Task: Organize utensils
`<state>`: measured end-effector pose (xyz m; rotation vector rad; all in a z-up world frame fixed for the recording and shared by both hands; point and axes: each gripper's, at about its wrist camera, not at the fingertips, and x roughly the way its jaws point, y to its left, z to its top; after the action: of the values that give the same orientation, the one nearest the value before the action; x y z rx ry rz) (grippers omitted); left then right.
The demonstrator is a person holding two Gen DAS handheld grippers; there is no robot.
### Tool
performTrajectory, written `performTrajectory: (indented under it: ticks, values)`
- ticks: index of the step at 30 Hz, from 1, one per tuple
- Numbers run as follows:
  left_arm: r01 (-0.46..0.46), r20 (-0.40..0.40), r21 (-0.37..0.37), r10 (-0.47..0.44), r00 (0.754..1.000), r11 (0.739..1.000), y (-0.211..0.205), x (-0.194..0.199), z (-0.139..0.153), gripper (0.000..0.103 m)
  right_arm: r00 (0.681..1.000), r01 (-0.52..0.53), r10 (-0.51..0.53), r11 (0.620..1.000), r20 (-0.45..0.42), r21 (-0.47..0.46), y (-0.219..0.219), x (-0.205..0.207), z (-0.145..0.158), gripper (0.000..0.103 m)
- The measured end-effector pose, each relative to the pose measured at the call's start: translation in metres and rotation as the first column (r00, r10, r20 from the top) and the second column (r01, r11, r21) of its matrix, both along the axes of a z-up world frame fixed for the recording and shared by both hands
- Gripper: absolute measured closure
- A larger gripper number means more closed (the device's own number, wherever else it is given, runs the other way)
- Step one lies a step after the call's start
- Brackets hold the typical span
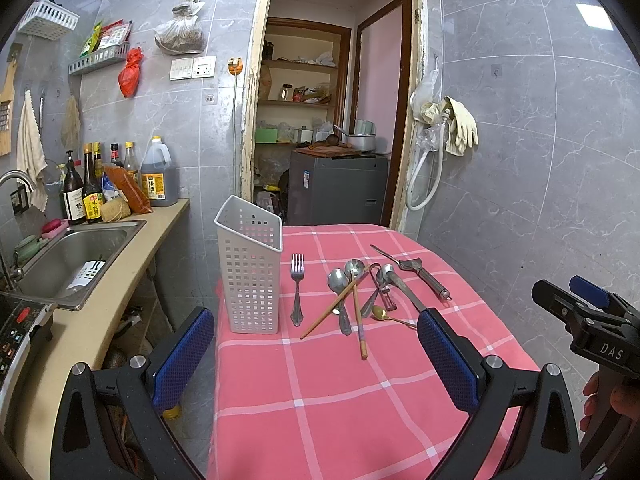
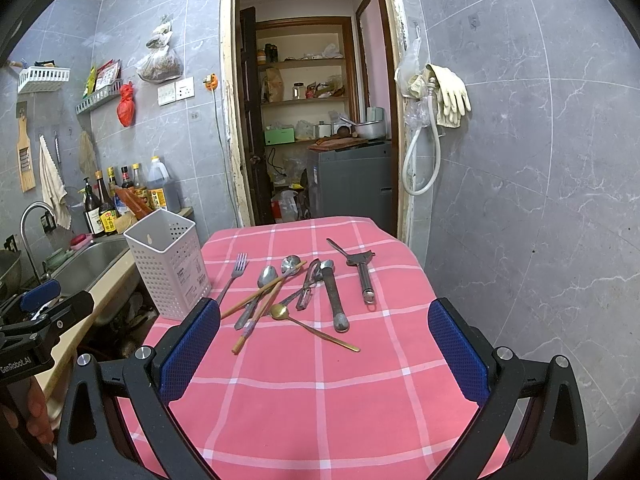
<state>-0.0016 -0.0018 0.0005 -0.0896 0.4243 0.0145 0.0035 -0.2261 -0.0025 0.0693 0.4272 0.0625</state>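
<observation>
A white perforated utensil holder stands upright at the left of the pink checked table. Beside it lies a fork. A loose pile holds two steel spoons, wooden chopsticks, a peeler, a small gold spoon, a metal-handled tool and a can opener. My left gripper is open and empty, short of the pile. My right gripper is open and empty near the table's front.
A steel sink and a counter with sauce bottles lie left of the table. A tiled wall with a hanging hose and gloves is at the right. A doorway to a pantry is behind the table.
</observation>
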Motion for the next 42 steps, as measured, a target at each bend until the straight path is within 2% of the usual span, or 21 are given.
performTrajectory:
  ticks: [42]
  values:
    - [-0.002,-0.006,-0.003,0.002,1.0,1.0,0.0016,0.0014,-0.0035,0.001,1.0,-0.001,0.001,1.0,-0.006,0.001,0.001,0.0035,0.001,0.001]
